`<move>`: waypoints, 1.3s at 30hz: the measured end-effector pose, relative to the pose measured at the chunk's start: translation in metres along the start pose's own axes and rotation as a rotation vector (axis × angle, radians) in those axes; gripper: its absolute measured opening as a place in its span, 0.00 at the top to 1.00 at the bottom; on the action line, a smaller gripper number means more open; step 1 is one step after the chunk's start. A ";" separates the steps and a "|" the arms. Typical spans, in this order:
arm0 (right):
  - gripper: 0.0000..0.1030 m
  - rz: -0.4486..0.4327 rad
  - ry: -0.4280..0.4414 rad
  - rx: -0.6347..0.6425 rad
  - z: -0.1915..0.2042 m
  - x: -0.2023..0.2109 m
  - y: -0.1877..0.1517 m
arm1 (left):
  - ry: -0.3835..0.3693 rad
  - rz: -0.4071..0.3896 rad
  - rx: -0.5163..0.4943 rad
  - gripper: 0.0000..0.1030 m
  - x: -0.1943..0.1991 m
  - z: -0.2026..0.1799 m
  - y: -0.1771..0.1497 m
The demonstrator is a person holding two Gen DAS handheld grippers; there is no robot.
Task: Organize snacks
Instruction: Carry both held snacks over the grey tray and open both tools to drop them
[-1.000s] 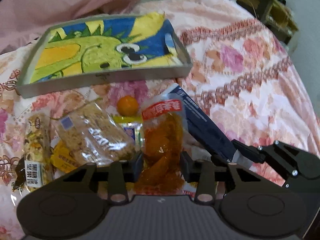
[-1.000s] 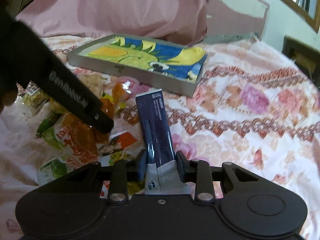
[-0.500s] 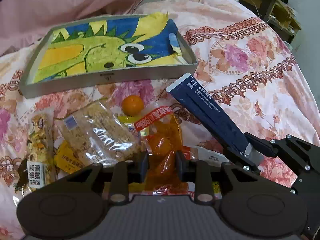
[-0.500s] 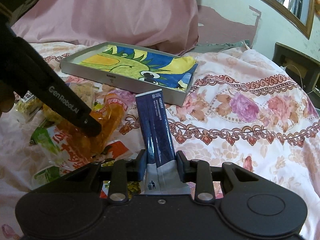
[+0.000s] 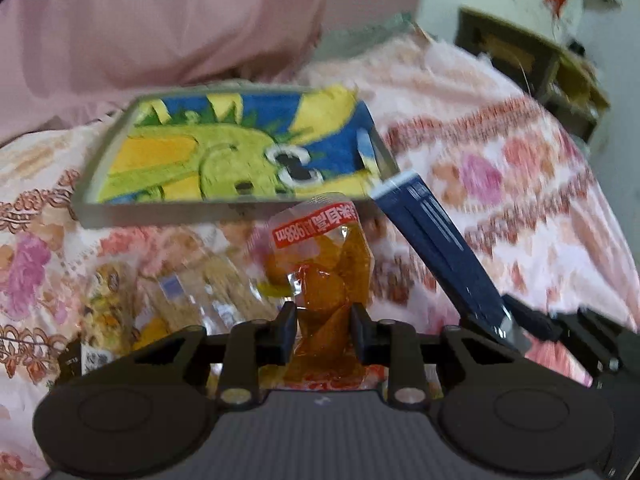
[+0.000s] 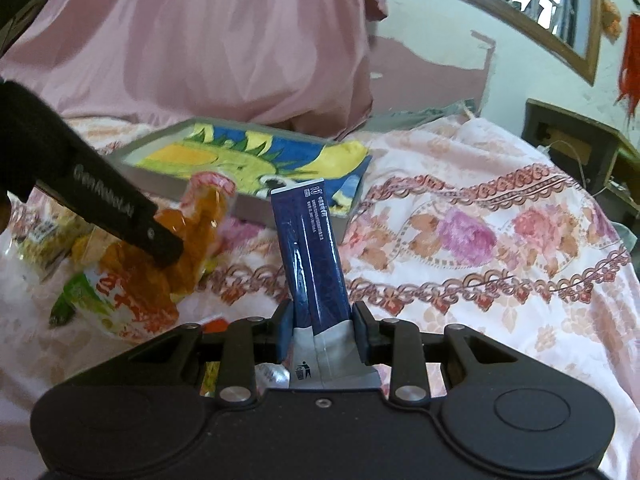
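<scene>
Barely begun: both grippers carry snacks toward an unfilled tray.
Left gripper (image 5: 323,326) clamps the orange packet (image 5: 326,276), right gripper (image 6: 322,330) the blue packet (image 6: 310,248); tray (image 5: 160,210) seemingly holds nothing, remaining snacks (image 5: 192,296) lie on the bedspread (image 6: 480,248).

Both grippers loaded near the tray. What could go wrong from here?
The left gripper pinches the orange snack bag low, so its floppy top may snag the tray wall. The right gripper holds the navy packet by one end; it could pivot or hit the bag beside it.
</scene>
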State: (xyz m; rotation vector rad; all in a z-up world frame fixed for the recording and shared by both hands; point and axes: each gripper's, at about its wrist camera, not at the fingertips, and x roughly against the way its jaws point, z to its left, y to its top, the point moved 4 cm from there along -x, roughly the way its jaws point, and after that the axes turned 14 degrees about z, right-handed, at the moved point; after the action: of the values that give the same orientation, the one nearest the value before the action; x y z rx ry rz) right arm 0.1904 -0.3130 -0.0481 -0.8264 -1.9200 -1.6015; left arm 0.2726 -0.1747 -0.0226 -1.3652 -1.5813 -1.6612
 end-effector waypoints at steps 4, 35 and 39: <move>0.68 -0.058 -0.013 -0.024 -0.001 -0.006 0.014 | 0.000 -0.061 0.047 0.70 0.005 0.009 0.024; 0.68 -0.178 0.053 -0.103 0.002 -0.134 0.122 | 0.012 -0.193 0.376 0.70 -0.082 0.082 0.141; 0.67 -0.160 0.061 -0.093 0.004 -0.148 0.125 | 0.014 -0.188 0.371 0.70 -0.088 0.082 0.139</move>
State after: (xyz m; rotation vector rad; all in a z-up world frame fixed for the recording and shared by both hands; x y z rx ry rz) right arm 0.3829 -0.3138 -0.0698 -0.6664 -1.9229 -1.8014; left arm 0.4541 -0.1554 -0.0480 -1.0399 -1.9409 -1.3795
